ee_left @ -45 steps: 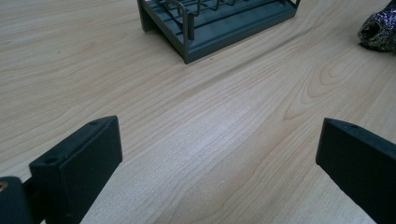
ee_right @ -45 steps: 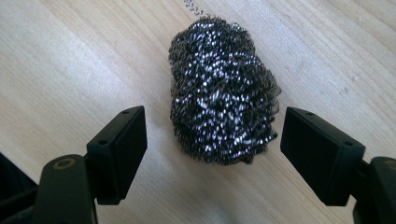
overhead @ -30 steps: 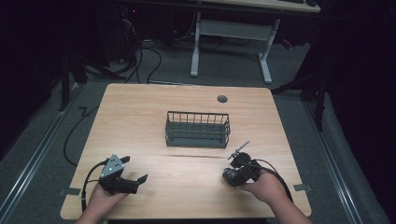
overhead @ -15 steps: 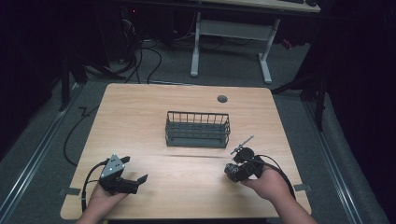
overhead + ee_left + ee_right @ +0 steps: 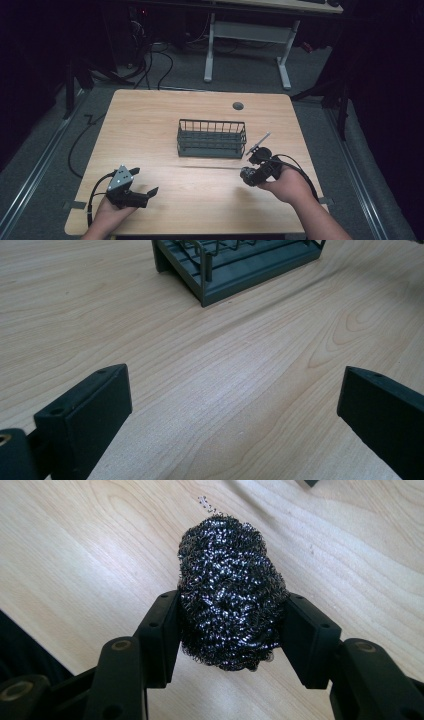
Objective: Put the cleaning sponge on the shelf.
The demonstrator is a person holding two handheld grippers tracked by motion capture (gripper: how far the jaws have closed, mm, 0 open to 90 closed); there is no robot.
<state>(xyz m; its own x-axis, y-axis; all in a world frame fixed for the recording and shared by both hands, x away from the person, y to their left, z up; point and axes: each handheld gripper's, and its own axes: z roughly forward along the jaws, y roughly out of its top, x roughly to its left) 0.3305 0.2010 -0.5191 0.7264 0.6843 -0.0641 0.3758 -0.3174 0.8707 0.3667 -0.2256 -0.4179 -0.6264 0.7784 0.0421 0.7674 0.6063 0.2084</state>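
Note:
A dark wire basket [image 5: 211, 138] stands in the middle of the wooden table [image 5: 150, 120]; its near corner shows at the top of the left gripper view [image 5: 235, 265]. My right gripper [image 5: 230, 625] is shut on a ball of dark steel wool [image 5: 230, 590], squeezed between both jaws just above the tabletop. In the high view that gripper [image 5: 248, 175] sits at the front right, a little to the right of the basket's near corner. My left gripper [image 5: 150, 192] rests at the front left, jaws wide apart [image 5: 235, 395] over bare wood, pointing toward the basket.
A round cable hole [image 5: 238, 106] lies near the table's far edge. Beyond the table stand a white-legged desk [image 5: 245, 30] and cables on the floor [image 5: 160, 60]. A cable trails from each gripper toward the near edge.
My right gripper has moved slightly away from the person, toward the basket, with the steel wool held in it. The left gripper has stayed where it was.

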